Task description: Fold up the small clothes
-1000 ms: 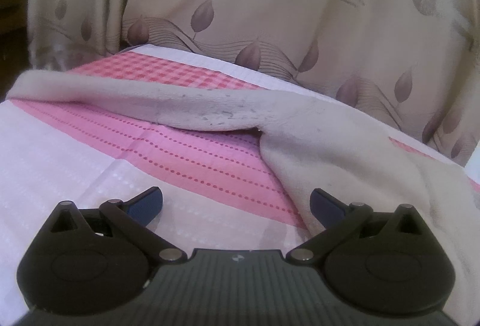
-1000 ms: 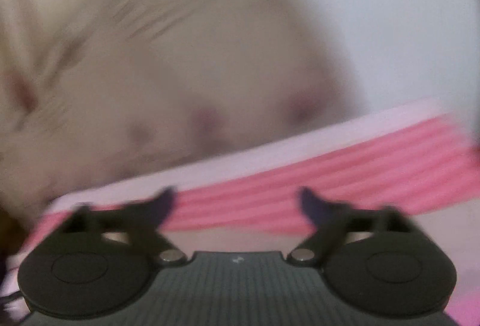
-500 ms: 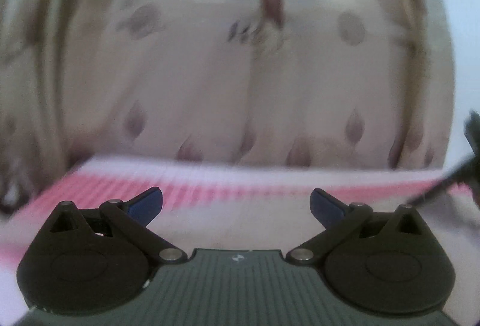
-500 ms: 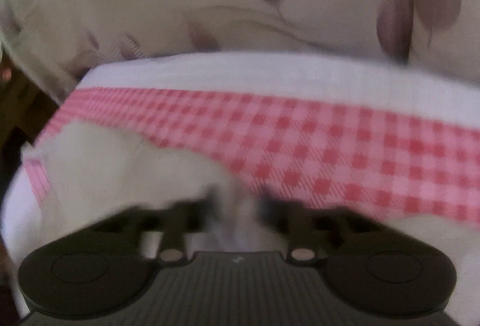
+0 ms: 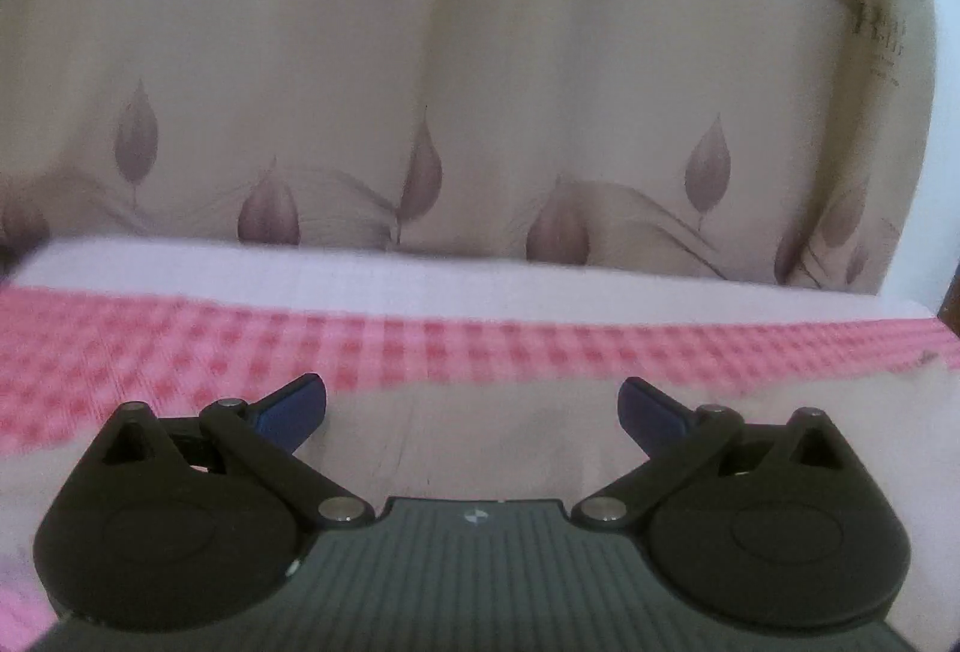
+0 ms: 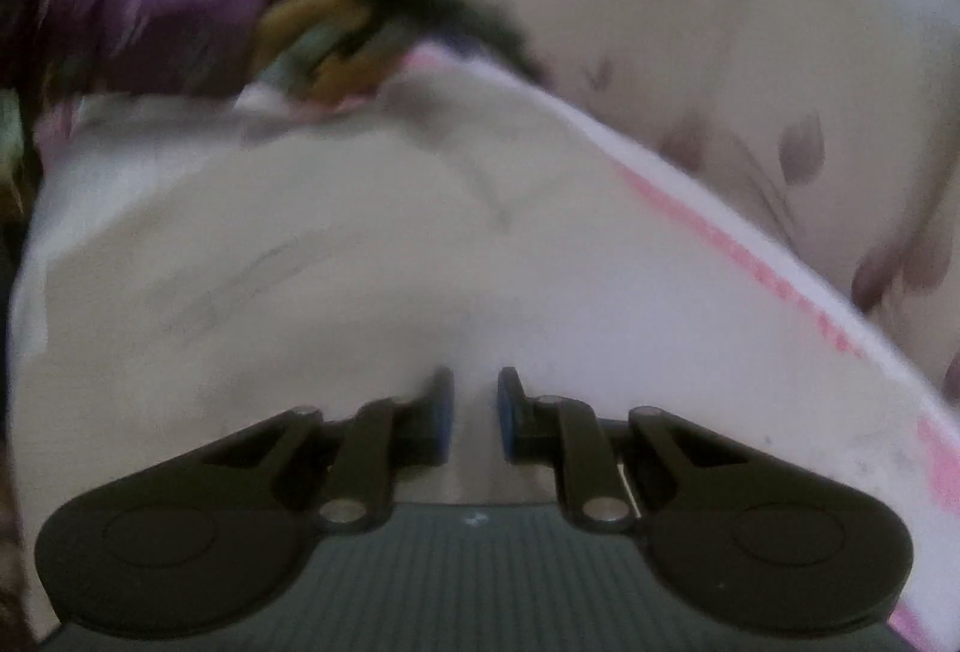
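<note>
Right view is blurring badly — top-left clutter is unreadable. The right gripper (image 6: 474, 412) is pinching a fold of the cream garment (image 6: 336, 256), jaws narrow. The left gripper (image 5: 474, 403) is gaping wide, empty, garment lying just beneath its fingers on the pink checked sheet (image 5: 180, 346).

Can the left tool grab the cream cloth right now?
Probably yes. The left tool is open, with the cream cloth lying just beyond its fingers and nothing between them. It would only need to move forward and close.
</note>
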Demonstrator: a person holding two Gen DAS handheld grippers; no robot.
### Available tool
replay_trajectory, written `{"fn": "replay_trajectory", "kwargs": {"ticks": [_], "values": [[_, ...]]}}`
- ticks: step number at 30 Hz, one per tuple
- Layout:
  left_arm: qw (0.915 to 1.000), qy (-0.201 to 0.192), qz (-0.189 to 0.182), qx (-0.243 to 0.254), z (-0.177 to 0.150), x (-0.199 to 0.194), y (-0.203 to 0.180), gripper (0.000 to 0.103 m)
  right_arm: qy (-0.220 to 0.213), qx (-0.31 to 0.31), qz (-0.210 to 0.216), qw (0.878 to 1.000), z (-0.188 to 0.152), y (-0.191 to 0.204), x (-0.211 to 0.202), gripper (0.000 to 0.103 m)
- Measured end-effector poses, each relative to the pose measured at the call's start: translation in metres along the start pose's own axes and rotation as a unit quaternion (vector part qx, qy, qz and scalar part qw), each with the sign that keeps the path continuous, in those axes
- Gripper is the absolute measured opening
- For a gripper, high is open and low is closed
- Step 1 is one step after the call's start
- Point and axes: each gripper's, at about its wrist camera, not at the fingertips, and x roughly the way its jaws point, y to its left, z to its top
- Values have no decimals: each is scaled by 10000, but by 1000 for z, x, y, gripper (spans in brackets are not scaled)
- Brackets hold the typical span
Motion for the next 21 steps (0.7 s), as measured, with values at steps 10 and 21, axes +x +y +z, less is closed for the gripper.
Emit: {"fn": "replay_trajectory", "kwargs": {"ticks": [10,21], "values": [[9997,239,60,-84,-30,-2,8,79,364,1199,232,9918,85,-168,106,99],[9897,-1240,494,508,-27,-52,-6,102,677,79,183,9975,76,-98,115,6]]}}
